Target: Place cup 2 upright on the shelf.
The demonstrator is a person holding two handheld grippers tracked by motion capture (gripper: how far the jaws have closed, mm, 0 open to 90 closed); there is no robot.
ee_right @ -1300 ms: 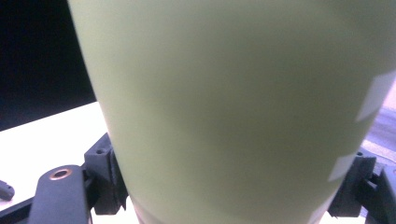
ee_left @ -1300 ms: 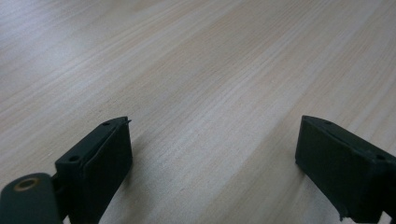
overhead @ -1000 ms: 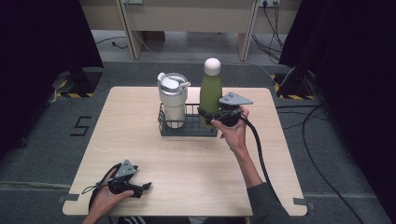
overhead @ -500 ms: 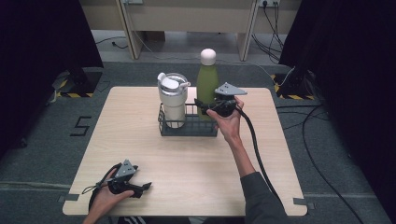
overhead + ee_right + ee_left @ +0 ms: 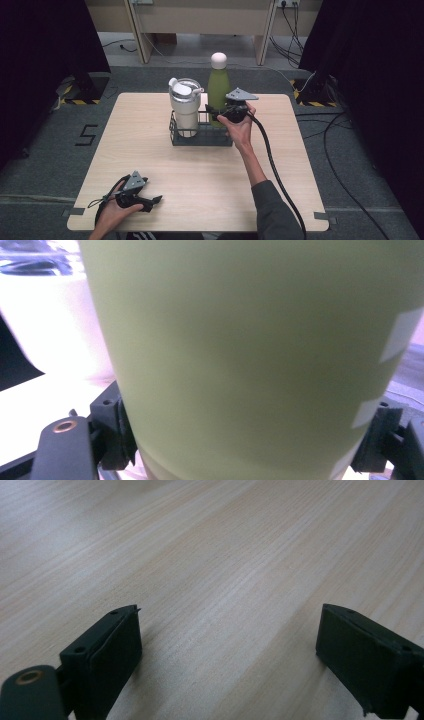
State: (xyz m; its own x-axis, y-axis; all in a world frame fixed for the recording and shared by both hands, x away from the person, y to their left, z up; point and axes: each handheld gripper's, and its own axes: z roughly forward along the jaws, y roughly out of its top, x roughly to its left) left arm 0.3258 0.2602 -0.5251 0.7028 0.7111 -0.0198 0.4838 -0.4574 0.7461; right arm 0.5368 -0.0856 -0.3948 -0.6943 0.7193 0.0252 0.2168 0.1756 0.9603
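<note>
Green bottle (image 5: 218,90) sits in the wire rack (image 5: 200,137) beside the white tumbler (image 5: 184,107), right claw (image 5: 214,112) clamped on its body, left claw (image 5: 150,201) wide open, empty on the worktop (image 5: 200,175), so a tilted lift could snag the rack.

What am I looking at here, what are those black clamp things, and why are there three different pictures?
A person sits at a wooden table with a hand-held two-jaw gripper in each hand. The high view looks down from above. The other two pictures come from cameras riding on the grippers, looking along their black jaws. On the table stands a black wire basket holding a white tumbler with a lid. The right gripper is clamped on a green bottle with a white cap at the basket; its own view shows the bottle's green wall between the jaws. The left gripper rests open on the table's near edge, holding nothing.
</note>
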